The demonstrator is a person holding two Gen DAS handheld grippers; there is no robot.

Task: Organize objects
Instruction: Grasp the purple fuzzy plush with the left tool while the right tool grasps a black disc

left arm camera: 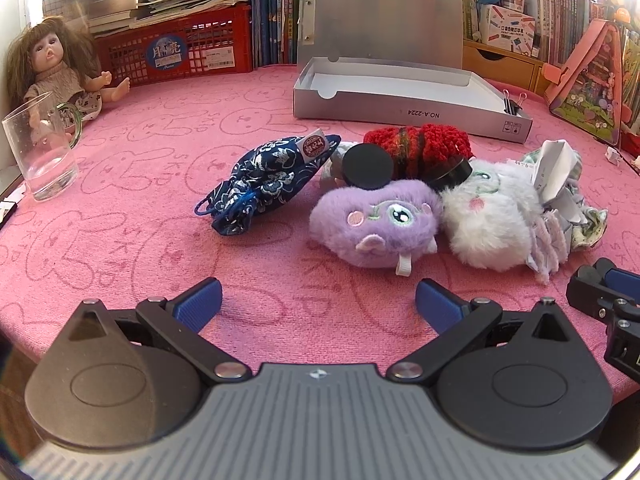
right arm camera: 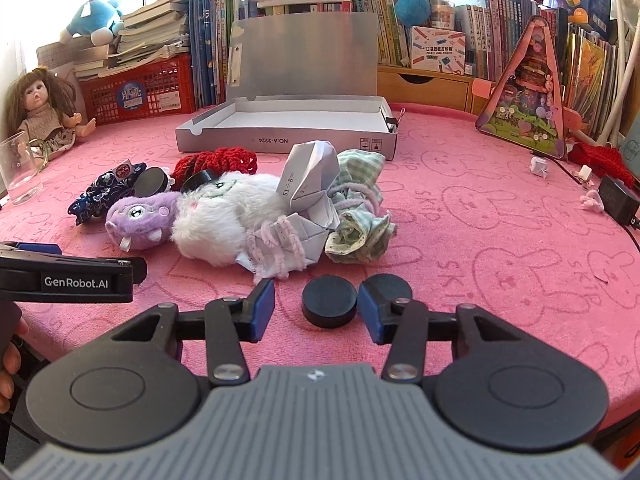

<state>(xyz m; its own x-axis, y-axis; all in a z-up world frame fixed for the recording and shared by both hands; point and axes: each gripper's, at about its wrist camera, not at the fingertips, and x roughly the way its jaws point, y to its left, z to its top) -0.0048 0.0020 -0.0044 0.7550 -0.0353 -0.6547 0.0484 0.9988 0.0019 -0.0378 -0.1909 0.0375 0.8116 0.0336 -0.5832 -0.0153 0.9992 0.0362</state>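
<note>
Right wrist | right hand-held gripper (right arm camera: 316, 308) | jaws flank black disc (right arm camera: 329, 306), untouched

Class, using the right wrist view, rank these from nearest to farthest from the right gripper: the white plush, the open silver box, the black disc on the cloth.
1. Black disc, between the right gripper's fingers.
2. White plush, ahead, slightly left.
3. Silver box, farther back, centre.

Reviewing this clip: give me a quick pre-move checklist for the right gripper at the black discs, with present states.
1. Disc between right gripper fingers: ok.
2. Pads pressing disc: not ok, gap on the left side.
3. Second disc clear of right finger: cannot tell, partly hidden.
4. Box open, with room: ok.
5. Left gripper open, holding nothing: ok.
6. Plush pile off the disc: ok.
</note>
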